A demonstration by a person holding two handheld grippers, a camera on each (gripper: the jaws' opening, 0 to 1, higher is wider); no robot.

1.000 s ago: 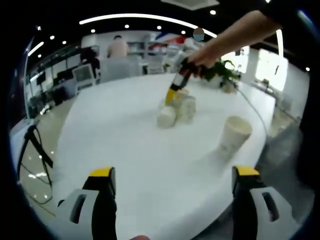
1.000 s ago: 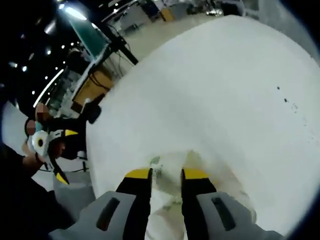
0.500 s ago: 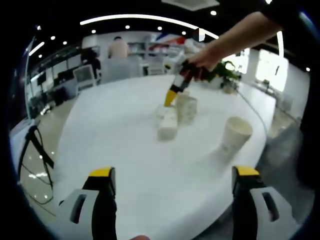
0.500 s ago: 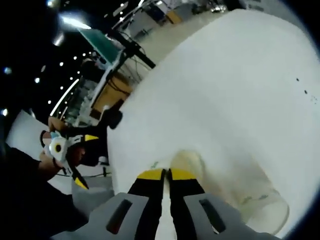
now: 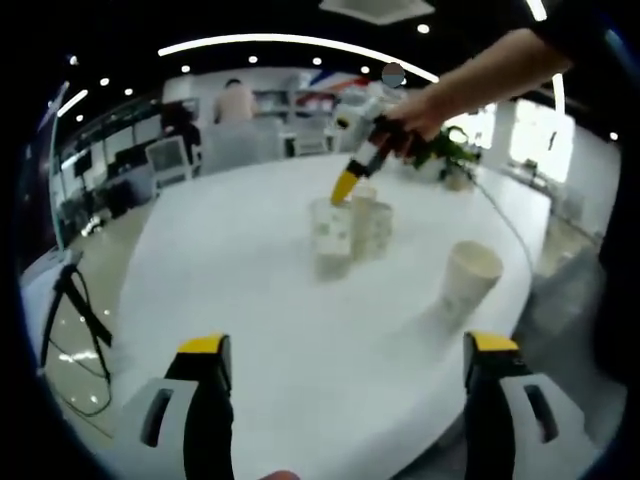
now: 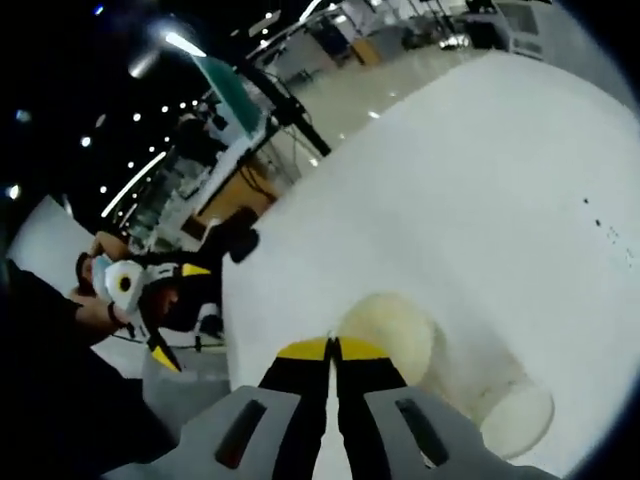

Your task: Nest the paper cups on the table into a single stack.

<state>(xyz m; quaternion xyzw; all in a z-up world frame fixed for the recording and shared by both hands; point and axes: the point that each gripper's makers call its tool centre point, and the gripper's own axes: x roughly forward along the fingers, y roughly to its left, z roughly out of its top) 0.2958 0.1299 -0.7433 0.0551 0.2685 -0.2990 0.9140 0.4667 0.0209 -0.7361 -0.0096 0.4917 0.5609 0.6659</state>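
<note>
Left gripper view gives us the wide picture: the white table (image 5: 250,300) carries three paper cups. Our right gripper (image 5: 345,188) comes in from the top right, its yellow tips at the rim of the nearer cup (image 5: 331,236), which stands just beside a second cup (image 5: 372,228). A third cup (image 5: 468,282) stands well apart, toward the table's right edge. Our left gripper (image 5: 350,350) hangs low over the near edge with its jaws spread wide and nothing between them.

In the right gripper view, the right gripper (image 6: 332,348) has its tips pressed together, seemingly pinching the thin wall of the cup (image 6: 390,335) whose open mouth sits right beside them; the paper between the tips is too thin for us to make out.

The risk, as we judge it, is the hold itself. A pinch on one side of a light paper rim may crease it, or let the cup swing and tilt when raised. A tilted cup could catch its neighbour's rim, knock it over, or send it rolling toward the edge.
</note>
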